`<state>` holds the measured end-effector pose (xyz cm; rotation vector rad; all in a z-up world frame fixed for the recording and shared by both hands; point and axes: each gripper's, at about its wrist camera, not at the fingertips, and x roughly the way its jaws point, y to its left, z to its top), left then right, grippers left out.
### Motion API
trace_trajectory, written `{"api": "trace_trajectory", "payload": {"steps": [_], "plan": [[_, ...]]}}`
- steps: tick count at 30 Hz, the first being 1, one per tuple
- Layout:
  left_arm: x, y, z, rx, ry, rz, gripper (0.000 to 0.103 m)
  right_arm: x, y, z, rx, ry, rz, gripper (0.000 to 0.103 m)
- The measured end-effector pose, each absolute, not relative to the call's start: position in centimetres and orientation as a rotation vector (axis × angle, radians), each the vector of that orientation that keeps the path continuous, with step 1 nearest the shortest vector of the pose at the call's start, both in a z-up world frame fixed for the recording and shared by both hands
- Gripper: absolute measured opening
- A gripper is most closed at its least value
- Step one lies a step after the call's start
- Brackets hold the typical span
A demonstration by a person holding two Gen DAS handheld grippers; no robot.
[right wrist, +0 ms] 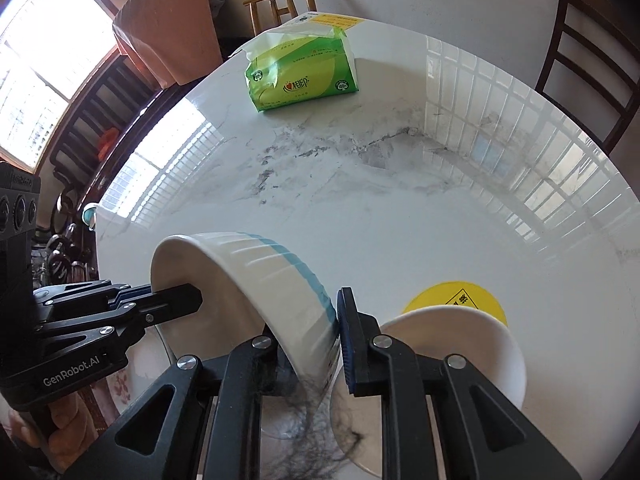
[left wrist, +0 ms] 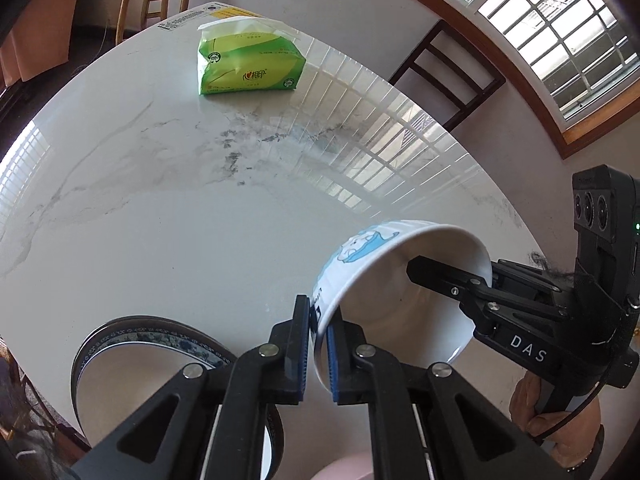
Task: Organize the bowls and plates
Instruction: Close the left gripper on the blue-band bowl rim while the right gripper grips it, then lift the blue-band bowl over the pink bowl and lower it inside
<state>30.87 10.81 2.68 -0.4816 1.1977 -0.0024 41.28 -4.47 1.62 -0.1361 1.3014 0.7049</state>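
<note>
Both claws clamped on one bowl, lifted and tilted over the tabletop.
Left claw (left wrist: 318,344) and right claw (right wrist: 308,344) each pinch the bowl (left wrist: 360,276) rim, opposite sides. Also on tabletop (left wrist: 180,208): 1 plate (left wrist: 132,352), 1 white bowl (right wrist: 472,344), 1 tissue pack (left wrist: 250,60).

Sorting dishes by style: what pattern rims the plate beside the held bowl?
Blue-and-white floral band on the plate, clearest in the left wrist view.
</note>
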Motion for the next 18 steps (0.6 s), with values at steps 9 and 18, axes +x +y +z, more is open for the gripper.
{"api": "trace_trajectory", "payload": {"steps": [9,18], "plan": [[23.3,6.3,7.0,-0.433,1.205,-0.084,0.008,33.9,-8.4,6.9,-0.110,1.271,0.719,0.019],[17.0,2.0,6.4,-0.374,1.273,-0.135,0.008,25.2,-12.5,8.8,-0.100,1.285,0.684,0.021]]}}
